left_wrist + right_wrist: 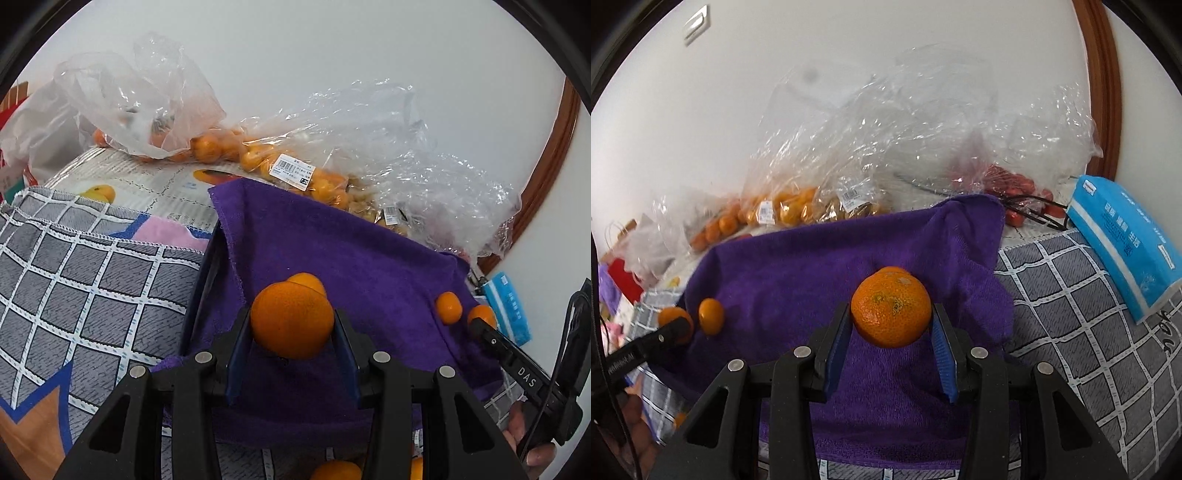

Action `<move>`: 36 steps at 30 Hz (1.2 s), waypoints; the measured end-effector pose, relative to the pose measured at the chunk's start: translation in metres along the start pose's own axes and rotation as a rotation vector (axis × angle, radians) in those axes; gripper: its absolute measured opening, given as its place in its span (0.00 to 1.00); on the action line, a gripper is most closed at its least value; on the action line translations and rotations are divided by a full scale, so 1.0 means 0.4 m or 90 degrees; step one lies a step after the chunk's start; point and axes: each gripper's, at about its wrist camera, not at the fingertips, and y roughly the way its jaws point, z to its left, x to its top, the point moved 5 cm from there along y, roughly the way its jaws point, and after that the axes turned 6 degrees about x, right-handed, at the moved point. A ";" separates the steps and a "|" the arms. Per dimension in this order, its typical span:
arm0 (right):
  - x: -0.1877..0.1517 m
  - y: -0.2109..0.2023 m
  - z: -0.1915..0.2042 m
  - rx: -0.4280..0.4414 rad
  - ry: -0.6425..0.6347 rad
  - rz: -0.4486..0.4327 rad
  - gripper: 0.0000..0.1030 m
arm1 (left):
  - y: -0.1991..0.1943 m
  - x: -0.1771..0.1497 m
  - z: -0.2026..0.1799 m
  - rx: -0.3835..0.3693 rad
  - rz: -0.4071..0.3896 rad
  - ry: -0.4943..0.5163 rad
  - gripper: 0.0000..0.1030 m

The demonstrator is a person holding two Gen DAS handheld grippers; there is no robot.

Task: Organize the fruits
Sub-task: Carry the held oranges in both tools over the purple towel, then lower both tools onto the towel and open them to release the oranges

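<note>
My left gripper point(292, 325) is shut on a mandarin point(291, 319) and holds it over the purple towel point(332, 240). Another mandarin point(308, 282) lies on the towel just behind it. My right gripper point(891, 319) is shut on a second mandarin point(891, 306) over the same purple towel point(812, 266), with one more mandarin point(894, 271) peeking out behind. A small loose mandarin point(448, 307) lies on the towel; it also shows in the right wrist view point(711, 316). The right gripper's tip point(478, 326) shows with its mandarin point(482, 315) at the left view's right edge.
Clear plastic bags of mandarins point(258, 155) and small fruit point(798, 210) lie along the wall. A bag of red fruit point(1012, 188) lies at the back right. A blue tissue pack point(1123, 243) rests on the grey checked cloth point(1089, 332). Two more mandarins point(334, 470) lie below.
</note>
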 end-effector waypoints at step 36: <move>-0.004 -0.064 0.033 -0.014 -0.043 -0.082 0.58 | -0.058 0.015 -0.026 0.007 -0.071 0.022 0.53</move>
